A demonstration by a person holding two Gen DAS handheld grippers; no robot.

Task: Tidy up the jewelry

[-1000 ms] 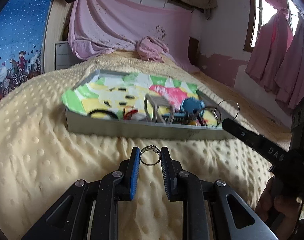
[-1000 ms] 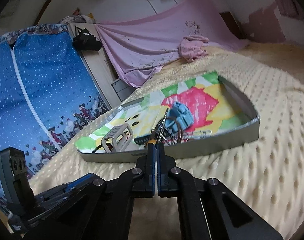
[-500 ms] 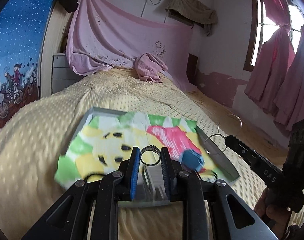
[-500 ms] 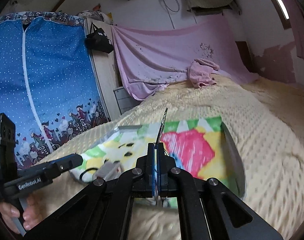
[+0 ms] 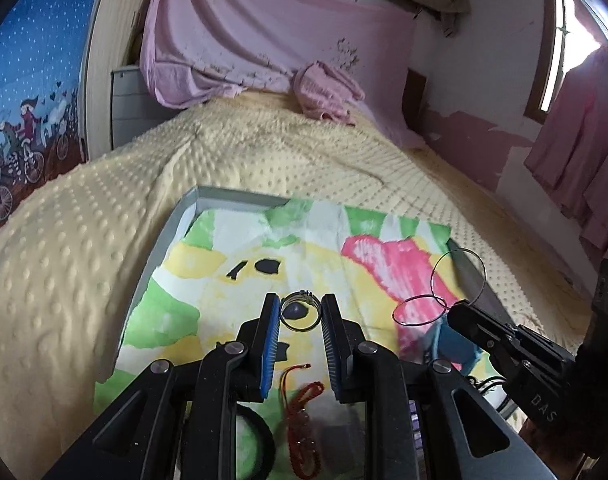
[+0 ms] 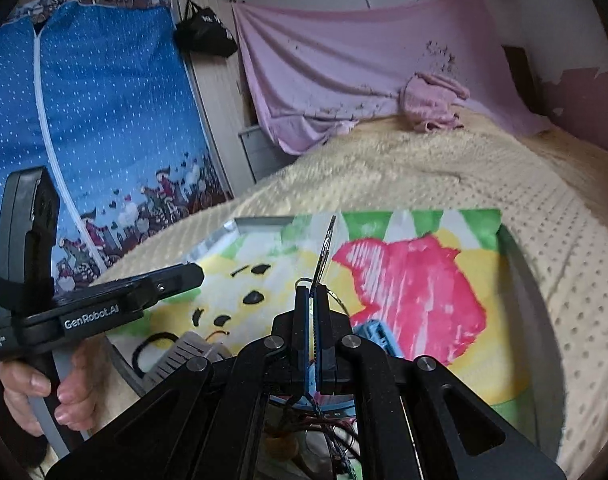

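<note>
Left tongs (image 5: 300, 314) gripping ring (image 5: 300, 312), R tongs (image 6: 312, 300) pinching wire hoops (image 5: 440, 294), over tray (image 5: 159, 252).

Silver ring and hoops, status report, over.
Left gripper shut on silver ring. Right gripper shut on thin wire hoops. Both above grey tray. Nothing blocking.

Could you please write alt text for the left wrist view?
The left tool pinches a small silver ring above a grey tray lined with colourful paper on a cream bedspread. At right, the other tool holds thin wire hoops.
</note>
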